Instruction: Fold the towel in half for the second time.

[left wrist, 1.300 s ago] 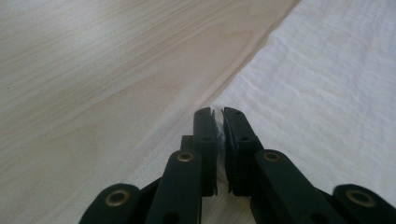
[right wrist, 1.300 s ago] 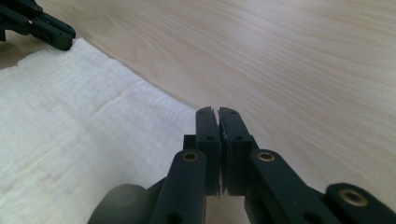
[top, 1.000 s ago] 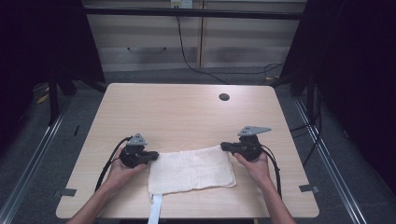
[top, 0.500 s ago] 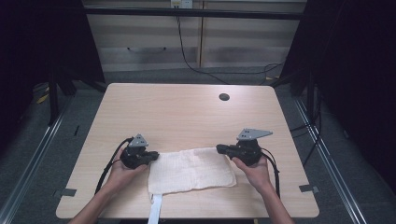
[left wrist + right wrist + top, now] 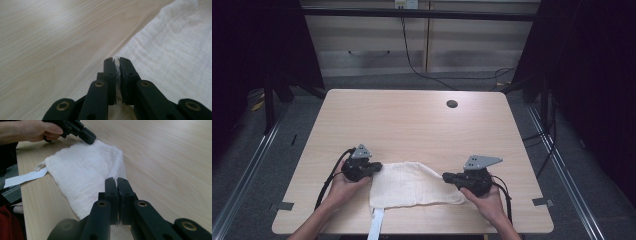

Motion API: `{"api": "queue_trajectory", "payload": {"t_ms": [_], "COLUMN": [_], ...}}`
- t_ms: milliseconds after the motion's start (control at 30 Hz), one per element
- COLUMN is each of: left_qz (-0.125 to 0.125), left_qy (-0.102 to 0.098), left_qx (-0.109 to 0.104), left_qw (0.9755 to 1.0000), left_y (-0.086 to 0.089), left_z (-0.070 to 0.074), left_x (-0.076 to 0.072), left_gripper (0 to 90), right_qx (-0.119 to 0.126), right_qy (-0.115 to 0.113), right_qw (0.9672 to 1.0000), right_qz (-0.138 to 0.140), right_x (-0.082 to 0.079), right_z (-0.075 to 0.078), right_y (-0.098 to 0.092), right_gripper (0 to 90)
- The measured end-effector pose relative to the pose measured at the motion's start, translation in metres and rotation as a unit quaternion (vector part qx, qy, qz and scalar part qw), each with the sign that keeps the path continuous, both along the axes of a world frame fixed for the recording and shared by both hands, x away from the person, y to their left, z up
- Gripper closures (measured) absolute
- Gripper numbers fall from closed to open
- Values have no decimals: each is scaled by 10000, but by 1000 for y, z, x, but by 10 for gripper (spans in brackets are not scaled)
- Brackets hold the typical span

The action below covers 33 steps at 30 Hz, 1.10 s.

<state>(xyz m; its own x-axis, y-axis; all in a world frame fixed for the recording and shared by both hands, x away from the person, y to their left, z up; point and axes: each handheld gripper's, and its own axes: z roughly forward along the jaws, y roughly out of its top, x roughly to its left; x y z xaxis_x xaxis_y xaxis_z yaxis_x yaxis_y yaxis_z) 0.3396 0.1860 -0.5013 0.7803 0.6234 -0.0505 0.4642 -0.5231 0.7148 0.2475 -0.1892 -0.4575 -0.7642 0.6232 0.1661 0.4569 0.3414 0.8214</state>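
A white cloth (image 5: 412, 187) lies near the front edge of the wooden table (image 5: 412, 125). My left gripper (image 5: 374, 169) is shut on its far left corner, and a sliver of fabric shows between the closed jaws in the left gripper view, left gripper (image 5: 117, 60), cloth (image 5: 170, 50). My right gripper (image 5: 446, 176) is shut on the cloth's right edge, which is lifted and drawn over the rest. In the right gripper view the cloth (image 5: 82, 170) rises in a ridge into the right gripper (image 5: 116, 179), with the left gripper (image 5: 87, 136) at its far corner.
A white strap (image 5: 377, 225) from the cloth hangs over the table's front edge. A small dark round hole (image 5: 452, 104) sits at the table's far right. Cables trail from both grippers toward the person.
My right gripper has moved left toward the table's middle, pulling the cloth's right edge with it, so the cloth looks narrower and bunched. The left gripper has stayed in place.
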Motion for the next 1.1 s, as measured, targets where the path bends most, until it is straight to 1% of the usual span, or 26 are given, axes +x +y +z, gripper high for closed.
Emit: {"api": "queue_trajectory", "payload": {"t_ms": [100, 233, 267, 367, 433, 467, 500, 533, 600, 667, 767, 800, 833, 867, 900, 933, 1000, 1033, 1067, 1100], "left_qz": [3, 49, 56, 64, 66, 81, 74, 74, 51, 61, 48, 107, 85, 82, 60, 51, 66, 70, 74, 102], "left_qy": [-15, -43, -40, -78, -43, -34, -32, -32, -38, 19, 57, 81, 89, 88, 75, 45, 10, -31, -18, -48], "left_qx": [-13, 43, 47, 94, 57, 13, 35, 35, 30, 17, 1, -41, -11, -78, -54, -78, -178, -228, -297, -360], "left_qw": [10000, 10000, 10000, 9999, 10000, 10000, 10000, 10000, 10000, 10000, 10000, 9999, 9999, 9999, 9999, 9999, 9998, 9997, 9995, 9993], "left_y": [0, -1, -1, -2, -2, -2, -2, -2, -2, -1, -1, -2, -3, -4, -4, -4, -4, -2, -1, 0], "left_z": [0, 0, 0, 1, 0, 0, 0, 0, 0, 1, 1, 1, 1, 1, 2, 3, 7, 10, 12, 15], "left_x": [0, -1, -1, -1, 0, 0, 0, 0, 1, 3, 3, 3, 2, 2, 1, 0, -1, -1, -1, -1], "left_gripper": [844, 844, 845, 844, 844, 844, 844, 844, 844, 844, 844, 844, 844, 844, 844, 844, 843, 843, 843, 842], "right_qx": [-21, -122, -170, -354, -417, -474, -495, -546, -568, -638, -644, -672, -644, -671, -706, -699, -762, -751, -706, -755], "right_qy": [93, 293, 359, 449, 502, 530, 590, 601, 626, 687, 703, 708, 730, 720, 684, 690, 668, 662, 682, 674], "right_qw": [9999, 9994, 9991, 9982, 9976, 9972, 9967, 9964, 9960, 9949, 9949, 9947, 9949, 9948, 9950, 9951, 9948, 9950, 9951, 9948], "right_qz": [34, 122, 147, 206, 236, 244, 245, 259, 296, 363, 334, 307, 278, 249, 186, 126, -5, -14, -77, -96], "right_x": [-6, -13, -14, -19, -22, -22, -22, -21, -20, -19, -18, -16, -15, -13, -12, -11, -7, -5, -2, -1], "right_z": [-5, -14, -17, -24, -28, -29, -31, -32, -34, -38, -40, -41, -41, -41, -41, -41, -41, -41, -41, -41], "right_y": [-1, 0, 1, 2, 1, 0, 1, 1, 2, 3, 4, 4, 4, 4, 4, 4, 3, 3, 2, 2], "right_gripper": [878, 878, 878, 878, 878, 878, 877, 878, 878, 878, 879, 880, 880, 881, 881, 882, 882, 882, 882, 883]}}
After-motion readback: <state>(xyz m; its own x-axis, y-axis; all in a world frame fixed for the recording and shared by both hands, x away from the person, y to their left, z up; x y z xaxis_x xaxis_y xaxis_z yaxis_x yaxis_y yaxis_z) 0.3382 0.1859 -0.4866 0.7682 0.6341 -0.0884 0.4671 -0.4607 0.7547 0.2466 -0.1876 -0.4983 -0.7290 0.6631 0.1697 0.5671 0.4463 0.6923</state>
